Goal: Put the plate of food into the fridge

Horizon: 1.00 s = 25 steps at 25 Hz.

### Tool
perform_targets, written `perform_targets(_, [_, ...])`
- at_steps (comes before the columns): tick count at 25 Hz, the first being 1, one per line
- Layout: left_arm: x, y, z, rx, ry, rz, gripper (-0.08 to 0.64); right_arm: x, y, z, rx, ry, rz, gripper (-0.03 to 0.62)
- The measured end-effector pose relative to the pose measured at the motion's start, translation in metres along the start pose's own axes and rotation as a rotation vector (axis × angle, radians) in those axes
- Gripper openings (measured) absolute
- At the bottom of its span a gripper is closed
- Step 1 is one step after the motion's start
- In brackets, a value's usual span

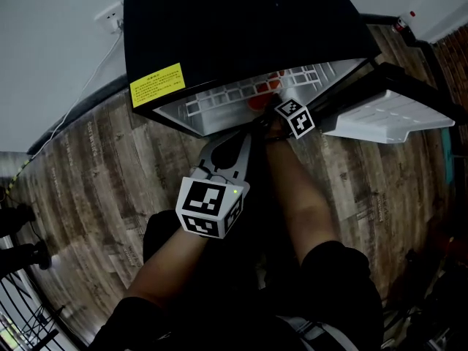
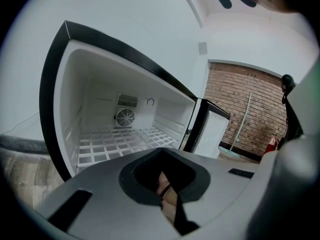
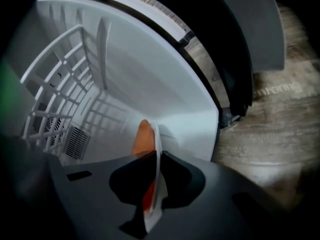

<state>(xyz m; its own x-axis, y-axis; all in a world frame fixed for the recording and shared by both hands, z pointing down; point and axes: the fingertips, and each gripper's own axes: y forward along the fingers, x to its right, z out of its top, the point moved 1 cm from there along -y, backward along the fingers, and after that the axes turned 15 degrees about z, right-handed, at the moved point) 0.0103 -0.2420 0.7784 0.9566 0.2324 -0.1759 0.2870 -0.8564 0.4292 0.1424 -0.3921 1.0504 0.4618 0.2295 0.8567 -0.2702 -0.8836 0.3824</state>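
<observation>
A black mini fridge [image 1: 241,20] stands with its door [image 1: 387,115] swung out to the right, and a white wire shelf [image 1: 219,97] shows inside. My right gripper [image 1: 274,112] reaches over the front of that shelf. In the right gripper view a white plate [image 3: 156,184] runs edge-on between the jaws, with orange food [image 3: 142,136] on its left face, and the right gripper [image 3: 152,204] is shut on its rim. The food [image 1: 257,102] shows red-orange on the shelf's front. My left gripper [image 1: 245,137] hangs back, outside the fridge, shut and holding nothing.
The fridge's white inner walls and back fan grille [image 2: 125,116] surround the shelf [image 2: 120,141]. The open door [image 2: 210,131] stands to the right, with a brick wall [image 2: 245,109] behind it. The floor is wood plank [image 1: 95,167]. A wall socket [image 1: 110,14] with a cable is at the left.
</observation>
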Motion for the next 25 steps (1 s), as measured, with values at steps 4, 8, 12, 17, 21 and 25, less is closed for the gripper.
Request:
perform_targets(4, [0.003,0.001,-0.001,-0.005,0.006,-0.016,-0.003,-0.005,0.0,0.0,-0.027,-0.183,-0.086,0.037])
perform_targets(8, [0.007,0.005,-0.003,-0.014,0.009,-0.029,-0.003,-0.011,0.003,0.01,-0.013,-0.452,-0.124,0.09])
perform_targets(12, [0.012,0.008,-0.005,-0.02,0.014,-0.041,-0.003,-0.007,0.001,0.014,-0.02,-0.58,-0.163,0.172])
perform_targets(17, [0.016,0.013,-0.006,-0.023,0.011,-0.04,-0.003,-0.017,-0.015,0.018,-0.029,-0.569,-0.113,0.015])
perform_targets(21, [0.024,0.017,-0.007,-0.024,0.012,-0.043,-0.003,-0.029,-0.042,0.022,-0.052,-0.617,-0.018,0.014])
perform_targets(25, [0.025,0.022,-0.01,-0.026,0.022,-0.018,-0.003,-0.046,-0.079,0.024,-0.076,-0.716,0.035,0.014])
